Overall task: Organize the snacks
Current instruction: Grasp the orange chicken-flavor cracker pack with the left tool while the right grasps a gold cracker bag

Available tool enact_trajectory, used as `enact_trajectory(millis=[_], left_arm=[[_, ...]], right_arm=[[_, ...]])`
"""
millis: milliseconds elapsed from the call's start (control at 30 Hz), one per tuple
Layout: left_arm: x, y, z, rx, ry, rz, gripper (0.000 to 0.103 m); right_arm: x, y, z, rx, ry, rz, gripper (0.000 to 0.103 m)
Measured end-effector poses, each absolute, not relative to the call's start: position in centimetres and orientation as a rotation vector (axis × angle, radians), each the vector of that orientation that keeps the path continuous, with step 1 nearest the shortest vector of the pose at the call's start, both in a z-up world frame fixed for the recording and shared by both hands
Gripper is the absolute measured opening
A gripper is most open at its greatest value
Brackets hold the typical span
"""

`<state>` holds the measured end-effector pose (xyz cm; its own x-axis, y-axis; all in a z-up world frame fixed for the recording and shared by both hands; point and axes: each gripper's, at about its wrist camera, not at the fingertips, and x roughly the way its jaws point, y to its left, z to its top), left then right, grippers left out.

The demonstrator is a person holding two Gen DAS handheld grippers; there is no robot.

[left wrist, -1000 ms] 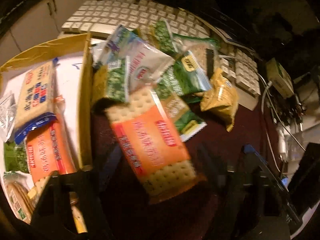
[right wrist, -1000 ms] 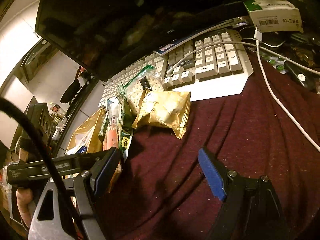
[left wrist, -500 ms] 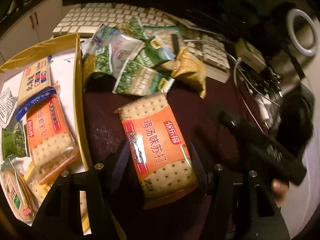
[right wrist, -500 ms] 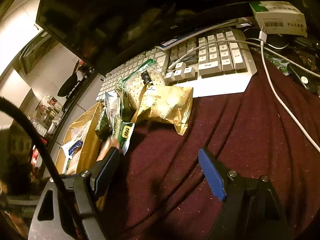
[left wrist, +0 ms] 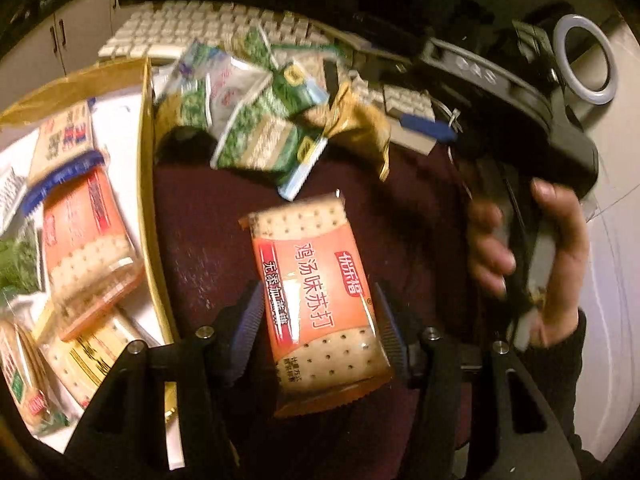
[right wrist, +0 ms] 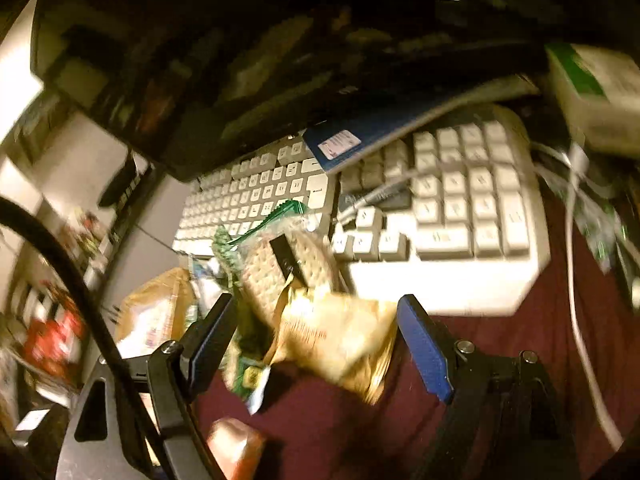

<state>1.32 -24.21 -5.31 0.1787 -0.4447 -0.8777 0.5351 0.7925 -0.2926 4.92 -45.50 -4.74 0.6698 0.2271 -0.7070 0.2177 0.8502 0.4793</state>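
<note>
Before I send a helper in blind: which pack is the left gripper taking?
On the maroon cloth, right of the yellow box, lies an orange cracker pack between the closing left gripper fingers. It lies alone, apart from the green and gold heap by the keyboard.

A glossy orange plastic cracker packet (left wrist: 320, 304) is seen on a matt, fuzzy maroon cloth (left wrist: 200, 216). Ribbed blue pads (left wrist: 250, 320) are borne by black plastic gripper fingers. A crinkled shiny gold foil packet (right wrist: 340, 340) is seen beside a matt cream plastic keyboard (right wrist: 440, 288). A matt yellow cardboard box wall (left wrist: 146, 184) is shown.
</note>
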Motion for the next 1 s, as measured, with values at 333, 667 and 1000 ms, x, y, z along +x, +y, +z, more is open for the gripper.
enact_trajectory(millis=[333,667,1000], left_arm=[[0.6,-24.9,-5.5,0.108,1.22,-0.696,0.058],[-0.5,-25.2,-5.4,0.134,1.207,-0.7,0.06],[-0.1,-25.6,-5.7,0.152,1.193,-0.717,0.068]], right_arm=[[2.0,-43.3,-4.6,0.502,0.933,0.118,0.082],[7.2,-44.0,-5.5,0.502,0.979,0.154,0.082],[1.1,-43.6,-5.3,0.492,0.981,0.17,0.082]])
